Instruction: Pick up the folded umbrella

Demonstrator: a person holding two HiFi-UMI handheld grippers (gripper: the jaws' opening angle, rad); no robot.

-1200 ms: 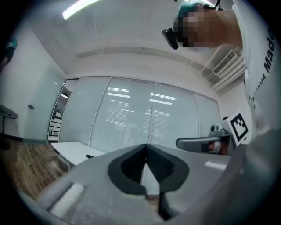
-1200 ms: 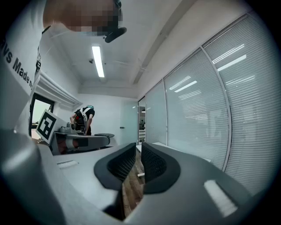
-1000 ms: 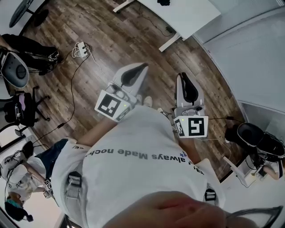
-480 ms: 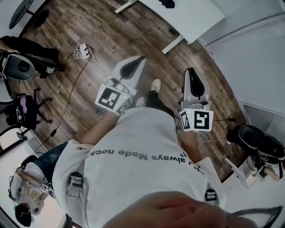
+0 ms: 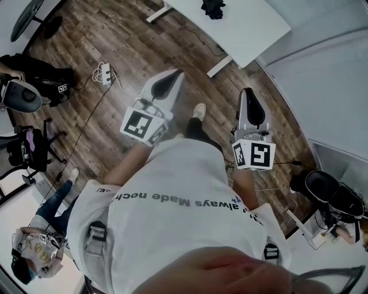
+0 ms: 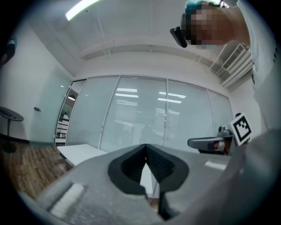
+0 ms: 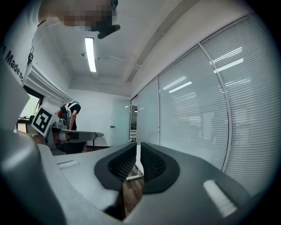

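A small black bundle (image 5: 214,7), perhaps the folded umbrella, lies on the white table (image 5: 253,28) at the top edge of the head view. Both grippers are held level in front of the person's body, well short of the table. My left gripper (image 5: 180,72) is shut and empty, its dark pads meeting at the tip (image 6: 146,146). Beside it, my right gripper (image 5: 247,91) is also shut with nothing between its jaws (image 7: 138,145). In the left gripper view a corner of the table (image 6: 81,151) shows ahead; the bundle is not seen there.
Wood floor lies between me and the table's white legs (image 5: 221,65). A power strip with its cable (image 5: 103,73) lies on the floor at left, near office chairs (image 5: 23,95). Another person (image 5: 34,252) stands at bottom left. A black chair (image 5: 328,189) and glass walls are at right.
The table and the black bundle have come further into view as the person walks toward them. Both grippers moved forward with the body and stayed shut.
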